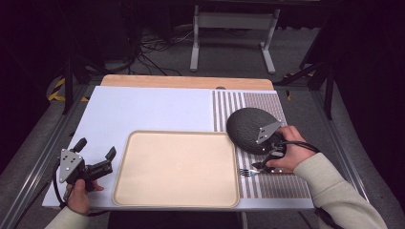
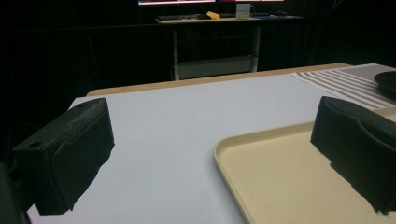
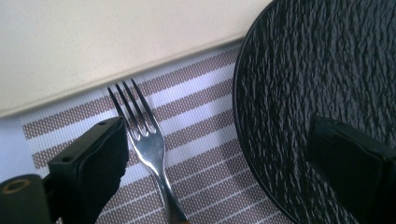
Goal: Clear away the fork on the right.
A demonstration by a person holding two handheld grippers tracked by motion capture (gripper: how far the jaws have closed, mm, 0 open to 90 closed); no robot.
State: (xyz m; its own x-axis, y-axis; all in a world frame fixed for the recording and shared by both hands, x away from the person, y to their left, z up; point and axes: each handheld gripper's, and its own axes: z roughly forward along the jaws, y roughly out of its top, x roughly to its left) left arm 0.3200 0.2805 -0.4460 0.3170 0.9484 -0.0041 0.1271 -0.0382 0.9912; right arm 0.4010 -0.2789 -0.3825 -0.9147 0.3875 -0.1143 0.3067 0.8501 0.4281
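Note:
A silver fork (image 3: 145, 142) lies on the striped placemat (image 3: 198, 100), tines pointing at the beige tray (image 3: 93, 42). My right gripper (image 3: 219, 154) is open over it; the fork lies just inside one jaw, while the other jaw hangs over the black textured plate (image 3: 317, 70). From above, the fork (image 1: 247, 172) lies between the tray (image 1: 176, 167) and the right gripper (image 1: 267, 161), with the plate (image 1: 246, 128) just behind. My left gripper (image 1: 97, 149) is open and empty at the tray's left. Its own view shows the left gripper (image 2: 212, 144) low over the white board (image 2: 187, 116).
The white board (image 1: 153, 109) covers the table's left and middle; the placemat (image 1: 277, 186) covers the right. A wooden table edge (image 1: 186, 82) runs along the back. A table frame (image 1: 234, 28) and cables stand on the floor beyond. The tray corner (image 2: 280, 182) lies before the left gripper.

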